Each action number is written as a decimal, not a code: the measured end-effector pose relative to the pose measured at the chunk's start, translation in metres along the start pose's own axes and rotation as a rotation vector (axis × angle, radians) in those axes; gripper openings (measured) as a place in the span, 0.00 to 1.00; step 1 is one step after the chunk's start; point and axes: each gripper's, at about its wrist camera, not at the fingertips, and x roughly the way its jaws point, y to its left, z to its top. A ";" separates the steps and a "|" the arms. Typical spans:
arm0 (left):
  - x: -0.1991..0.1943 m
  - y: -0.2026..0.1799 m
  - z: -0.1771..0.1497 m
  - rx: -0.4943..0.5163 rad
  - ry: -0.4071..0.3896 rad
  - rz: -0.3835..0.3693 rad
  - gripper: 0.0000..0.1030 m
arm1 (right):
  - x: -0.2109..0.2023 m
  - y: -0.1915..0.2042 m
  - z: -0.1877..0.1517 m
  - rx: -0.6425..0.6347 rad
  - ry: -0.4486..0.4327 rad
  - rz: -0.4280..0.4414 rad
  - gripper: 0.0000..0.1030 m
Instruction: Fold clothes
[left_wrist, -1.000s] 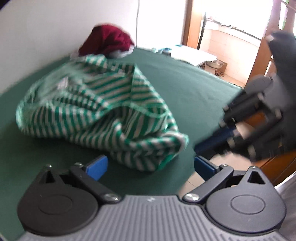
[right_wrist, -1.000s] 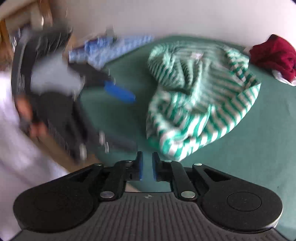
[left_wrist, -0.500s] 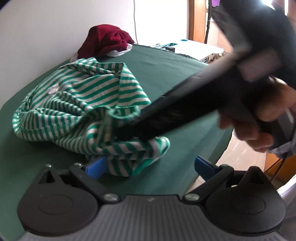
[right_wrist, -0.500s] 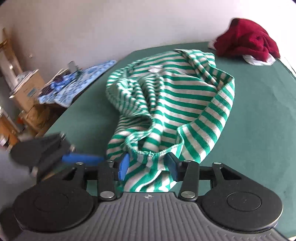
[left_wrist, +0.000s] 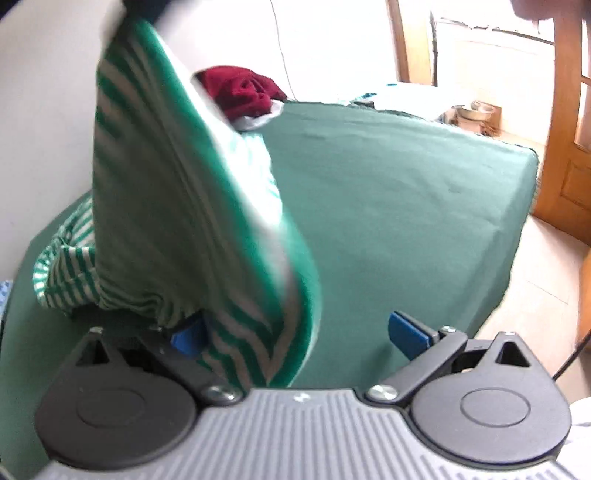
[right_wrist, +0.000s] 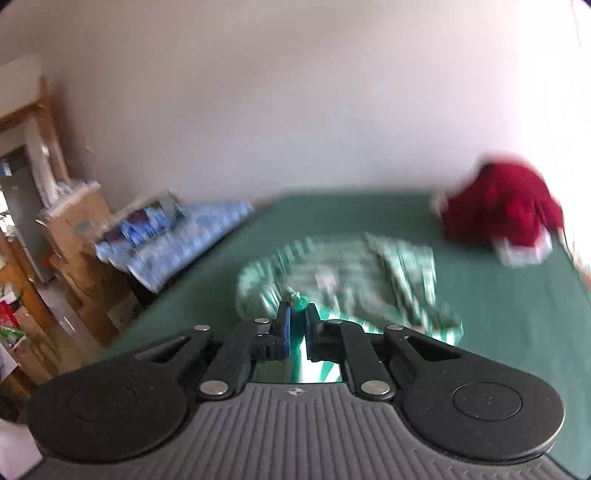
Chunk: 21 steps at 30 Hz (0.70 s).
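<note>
1. Green-and-white striped cloth fills my left view: the striped garment rises in a steep, blurred sheet from about 7 o'clock up toward 11 o'clock, its top end running out of frame at the upper left; its lower folds bunch on the green table at 9 o'clock.
2. My left gripper stands wide apart; the hem of the garment drapes over the left blue pad and partly hides it, while the right pad at 4 o'clock is bare; nothing is pinched between them.
3. My right gripper has its pads drawn nearly together on a small tuft of the striped fabric, which pokes up just above the fingertips; more striped cloth shows below, through the gap behind the pads.
4. In the right view, blurred by motion, the rest of the garment lies crumpled on the table just beyond my fingertips, toward 12 o'clock.
5. Dark red clothing with a white edge sits near the far table edge at 2 o'clock, apart from the striped heap; in the left view it peeks out behind the raised cloth at 11 o'clock.
6. Blue patterned cloth covers something beside the table at 10 o'clock.
</note>
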 end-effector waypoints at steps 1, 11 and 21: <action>0.002 0.000 0.001 -0.002 -0.005 0.018 0.77 | -0.004 0.001 0.009 -0.014 -0.019 0.007 0.07; -0.012 0.012 0.000 -0.064 -0.048 0.026 0.03 | -0.015 0.014 0.028 -0.092 -0.071 -0.047 0.10; -0.014 -0.032 -0.025 0.140 -0.043 0.043 0.02 | 0.030 -0.046 -0.058 0.340 0.164 -0.287 0.44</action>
